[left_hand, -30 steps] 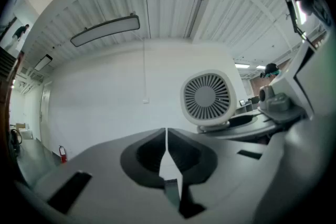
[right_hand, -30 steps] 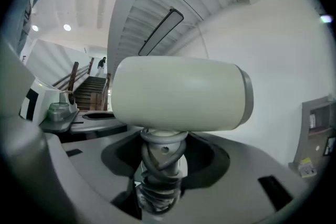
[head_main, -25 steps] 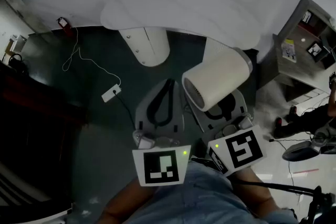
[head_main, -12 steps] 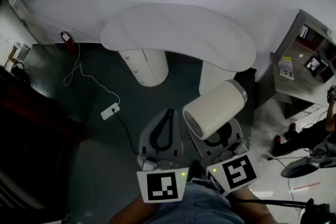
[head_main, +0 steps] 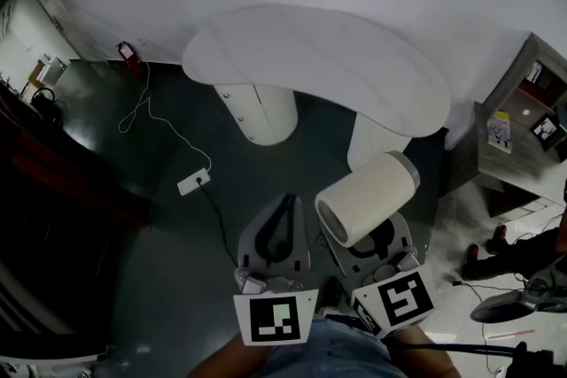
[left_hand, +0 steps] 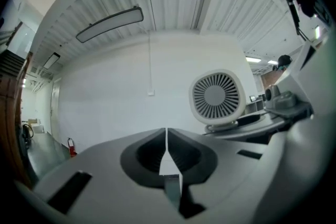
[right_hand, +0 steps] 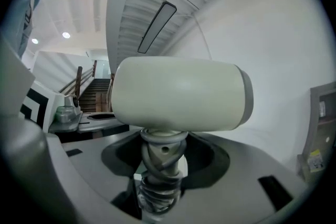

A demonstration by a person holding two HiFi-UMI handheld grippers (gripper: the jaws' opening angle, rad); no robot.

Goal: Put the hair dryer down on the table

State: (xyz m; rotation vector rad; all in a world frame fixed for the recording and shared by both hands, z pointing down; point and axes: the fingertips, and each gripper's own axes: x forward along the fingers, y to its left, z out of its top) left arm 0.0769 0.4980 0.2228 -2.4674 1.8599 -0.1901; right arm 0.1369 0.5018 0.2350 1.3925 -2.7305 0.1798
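Hair dryer on its way: the right gripper [head_main: 376, 236] is clamped on the ribbed handle [right_hand: 159, 168] of the cream hair dryer [head_main: 367, 196]. The barrel lies crosswise above the jaws, a hold that seems chosen so the body rides clear and can be laid down flat. The dryer hangs in the air over the dark floor [head_main: 168, 279], near the curved white table [head_main: 328, 66] but not yet on it. The left gripper [head_main: 284, 206] is alongside, its jaws pressed together on nothing and apparently idle. Both grippers are held close in front of the person and point roughly level toward the table.
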